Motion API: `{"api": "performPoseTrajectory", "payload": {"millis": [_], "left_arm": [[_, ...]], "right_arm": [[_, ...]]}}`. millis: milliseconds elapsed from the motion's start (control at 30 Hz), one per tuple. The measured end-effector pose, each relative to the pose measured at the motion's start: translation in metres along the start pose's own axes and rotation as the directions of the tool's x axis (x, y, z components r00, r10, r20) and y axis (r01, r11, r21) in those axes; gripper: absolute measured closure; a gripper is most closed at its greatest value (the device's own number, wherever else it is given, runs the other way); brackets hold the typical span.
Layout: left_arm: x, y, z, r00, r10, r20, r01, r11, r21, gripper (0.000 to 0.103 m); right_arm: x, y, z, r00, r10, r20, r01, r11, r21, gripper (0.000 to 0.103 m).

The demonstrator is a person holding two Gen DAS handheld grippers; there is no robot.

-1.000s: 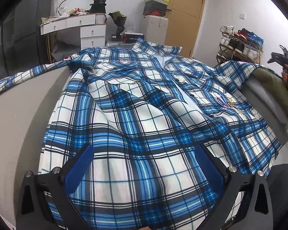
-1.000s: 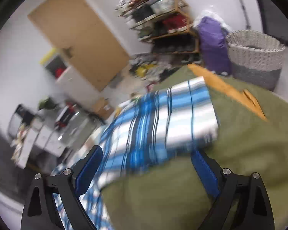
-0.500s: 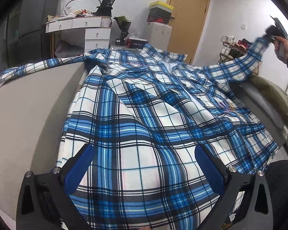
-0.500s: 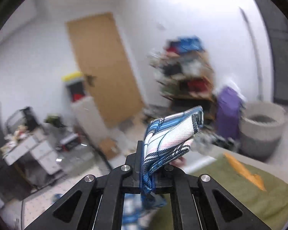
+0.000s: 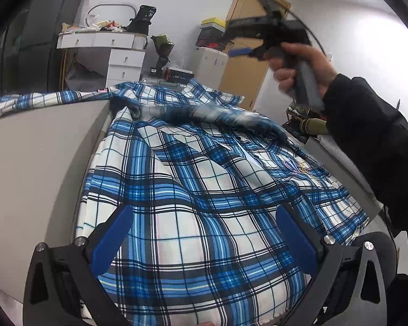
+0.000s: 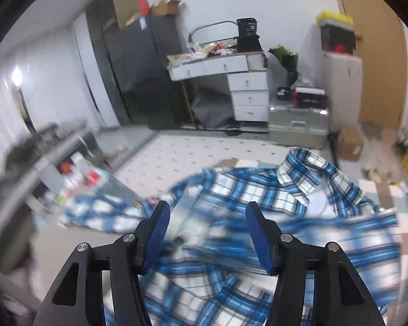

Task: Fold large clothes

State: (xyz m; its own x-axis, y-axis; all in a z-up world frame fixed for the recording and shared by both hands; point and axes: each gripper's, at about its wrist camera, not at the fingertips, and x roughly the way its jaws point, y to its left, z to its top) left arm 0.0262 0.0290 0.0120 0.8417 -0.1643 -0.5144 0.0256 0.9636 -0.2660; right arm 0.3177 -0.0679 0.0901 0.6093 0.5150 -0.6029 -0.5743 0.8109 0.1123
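- The shirt [image 5: 193,190] is large, with a check pattern in blue, white and black, and it lies spread out with its front up on a grey bed [image 5: 35,168].
- Its collar [image 6: 299,174] is at the far end, and a row of dark buttons runs down the front.
- One sleeve [image 5: 40,100] stretches out flat to the left; the other sleeve [image 5: 217,115] lies across the chest, blurred.
- The cloth has soft wrinkles and folds in the middle.
- The left hand-held gripper [image 5: 204,239] has its jaws wide apart over the hem, with nothing pressed between them.
- The right hand-held gripper [image 6: 206,239] is above the shirt; its jaws are opening and hold no cloth.
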Motion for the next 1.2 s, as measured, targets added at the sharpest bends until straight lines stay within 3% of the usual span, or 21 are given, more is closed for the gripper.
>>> {"api": "performPoseTrajectory", "payload": {"millis": [133,267,367,533,700,767,867,967,1067,1167,1200], "left_arm": [[0.001,0.005,-0.001,1.000,0.010,-0.004,-0.010,1.000,-0.005,0.001],[0.002,0.011,-0.002,1.000,0.013,-0.011,-0.013,1.000,-0.027,0.001],[0.002,0.012,-0.002,1.000,0.010,-0.011,-0.010,0.999,-0.034,0.001],[0.001,0.014,0.004,1.000,-0.024,-0.007,0.023,0.995,-0.100,0.001],[-0.013,0.012,0.044,0.991,0.120,0.058,-0.113,0.986,-0.120,0.001],[-0.010,0.012,0.059,0.985,0.166,0.047,-0.160,0.980,-0.123,0.001],[0.007,0.007,0.076,0.972,0.233,0.011,-0.232,0.971,-0.058,0.001],[0.016,0.014,0.088,0.961,0.276,0.000,-0.275,0.959,-0.066,0.001],[0.009,0.046,0.100,0.949,0.316,0.005,-0.310,0.932,-0.187,0.001],[-0.005,0.090,0.111,0.911,0.411,0.006,-0.385,0.858,-0.339,0.001],[-0.010,0.109,0.113,0.890,0.455,-0.003,-0.420,0.818,-0.394,0.001]], "right_arm": [[0.008,-0.033,-0.026,0.993,-0.096,-0.062,0.103,0.986,0.132,0.046],[-0.029,-0.081,-0.053,0.991,-0.130,-0.015,0.129,0.952,0.277,0.044],[-0.071,-0.107,-0.079,0.988,-0.146,0.054,0.115,0.917,0.382,0.026],[-0.099,-0.122,-0.117,0.984,-0.166,0.062,0.123,0.893,0.432,0.018],[-0.121,-0.124,-0.129,0.983,-0.173,0.055,0.135,0.901,0.412,0.011],[-0.130,-0.122,-0.137,0.983,-0.167,0.076,0.120,0.899,0.422,0.000],[-0.132,-0.124,-0.152,0.988,-0.150,0.038,0.118,0.892,0.436,0.000],[-0.127,-0.128,-0.168,0.986,-0.165,-0.029,0.160,0.872,0.463,0.000],[-0.121,-0.127,-0.180,0.982,-0.166,-0.089,0.189,0.871,0.453,0.000],[-0.123,-0.122,-0.186,0.987,-0.127,-0.094,0.156,0.878,0.452,0.000],[-0.125,-0.121,-0.187,0.990,-0.114,-0.085,0.140,0.881,0.453,0.000]]}}
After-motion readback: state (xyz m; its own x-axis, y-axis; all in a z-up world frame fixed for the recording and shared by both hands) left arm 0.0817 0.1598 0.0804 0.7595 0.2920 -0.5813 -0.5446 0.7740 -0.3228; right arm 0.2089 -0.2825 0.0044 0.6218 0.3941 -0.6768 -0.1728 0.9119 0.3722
